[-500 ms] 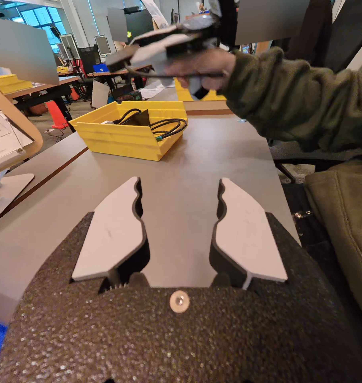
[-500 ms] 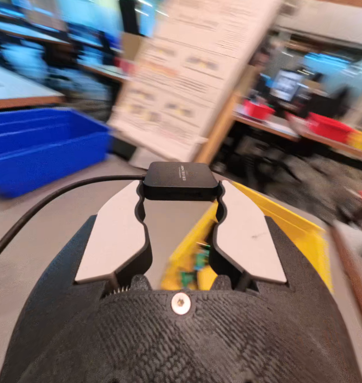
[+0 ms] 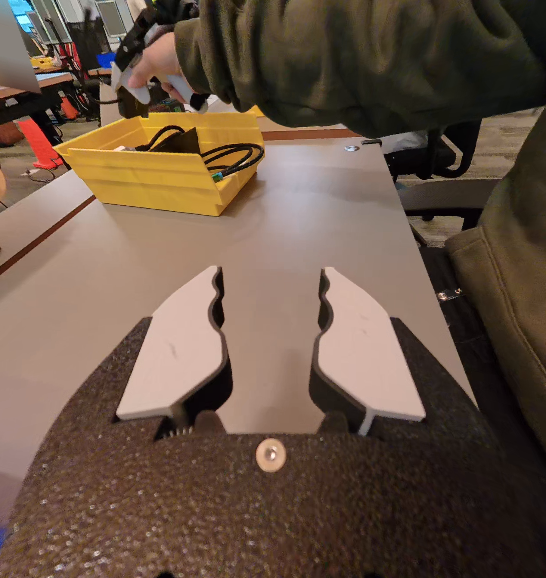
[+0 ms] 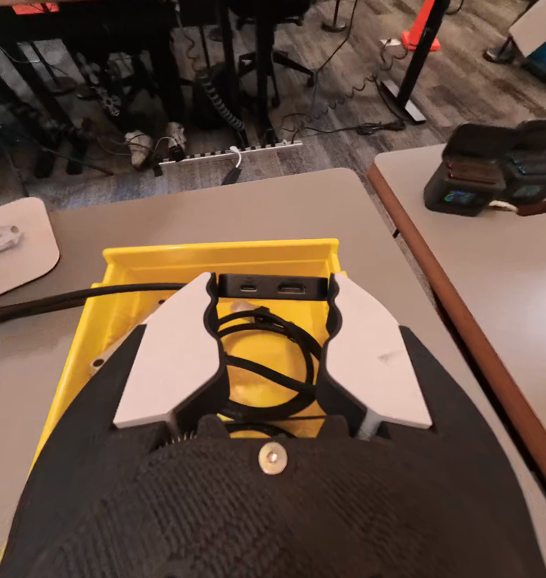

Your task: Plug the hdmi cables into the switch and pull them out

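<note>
The right hand-held gripper (image 4: 272, 287) clamped the switch (image 4: 272, 286) above the yellow bin (image 4: 221, 253), ports exposed for plugging. The left hand-held gripper (image 3: 271, 275) hovered empty, fingers apart, over the surface (image 3: 296, 212).

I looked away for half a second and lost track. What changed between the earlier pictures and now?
The right gripper swung from facing across the room to tilting down over the yellow plastic bin, carrying the small black switch box above the coiled black cables inside. Unchanged: it stays shut on the box, whose cable still trails off left; the left gripper remains open and empty over the grey table.
</note>
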{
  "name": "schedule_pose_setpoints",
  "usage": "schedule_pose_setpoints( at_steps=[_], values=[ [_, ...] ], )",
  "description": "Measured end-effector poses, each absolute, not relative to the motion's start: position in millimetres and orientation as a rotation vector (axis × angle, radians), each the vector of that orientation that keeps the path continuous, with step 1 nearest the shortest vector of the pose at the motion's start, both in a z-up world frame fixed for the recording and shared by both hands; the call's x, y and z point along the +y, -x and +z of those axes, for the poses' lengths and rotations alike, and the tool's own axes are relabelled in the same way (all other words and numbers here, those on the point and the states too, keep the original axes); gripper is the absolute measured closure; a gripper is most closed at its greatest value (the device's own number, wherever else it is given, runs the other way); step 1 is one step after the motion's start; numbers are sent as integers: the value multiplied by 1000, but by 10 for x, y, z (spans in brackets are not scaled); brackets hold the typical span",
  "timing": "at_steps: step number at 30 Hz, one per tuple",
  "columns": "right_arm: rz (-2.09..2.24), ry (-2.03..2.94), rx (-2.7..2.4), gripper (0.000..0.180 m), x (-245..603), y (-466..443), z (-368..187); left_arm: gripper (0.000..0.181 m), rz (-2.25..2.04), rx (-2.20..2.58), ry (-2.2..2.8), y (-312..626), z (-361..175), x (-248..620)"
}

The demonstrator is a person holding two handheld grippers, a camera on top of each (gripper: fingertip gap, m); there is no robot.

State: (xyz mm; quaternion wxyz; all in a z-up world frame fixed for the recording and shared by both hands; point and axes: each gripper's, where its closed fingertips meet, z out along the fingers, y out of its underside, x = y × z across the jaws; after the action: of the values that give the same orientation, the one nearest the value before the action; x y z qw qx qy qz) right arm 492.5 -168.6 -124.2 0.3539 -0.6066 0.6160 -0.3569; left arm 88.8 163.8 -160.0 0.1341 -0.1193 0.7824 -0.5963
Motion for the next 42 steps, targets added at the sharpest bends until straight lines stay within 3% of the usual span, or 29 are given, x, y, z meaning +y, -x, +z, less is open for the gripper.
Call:
schedule_pose_setpoints(
  at_steps=[8, 19, 28, 35, 39, 42],
  values=[
    [-761, 1751, 1446, 103, -1460, -4830, -1534, 124, -1769, 2312, 353, -892, -1701, 1599],
    [-762, 1601, 1002, 110, -1378, -3446, -994, 125, -1682, 2281, 405, -1024, -1755, 1532],
    [-894, 1655, 975, 110, -1836, -2844, -1168, 121, -1764, 1968, 1028, -1714, -1543, 877],
    [-957, 1690, 914, 112, -2006, -2730, -1059, 99, -1422, 2163, 1264, -2456, -1603, 71],
    [-952, 1650, 922, 113, -2088, -2706, -1006, 98, -1220, 2226, 1278, -2957, -1623, -197],
    [-931, 1627, 903, 115, -2067, -2683, -953, 108, -1113, 2238, 1321, -3262, -1695, -336]
  ],
)
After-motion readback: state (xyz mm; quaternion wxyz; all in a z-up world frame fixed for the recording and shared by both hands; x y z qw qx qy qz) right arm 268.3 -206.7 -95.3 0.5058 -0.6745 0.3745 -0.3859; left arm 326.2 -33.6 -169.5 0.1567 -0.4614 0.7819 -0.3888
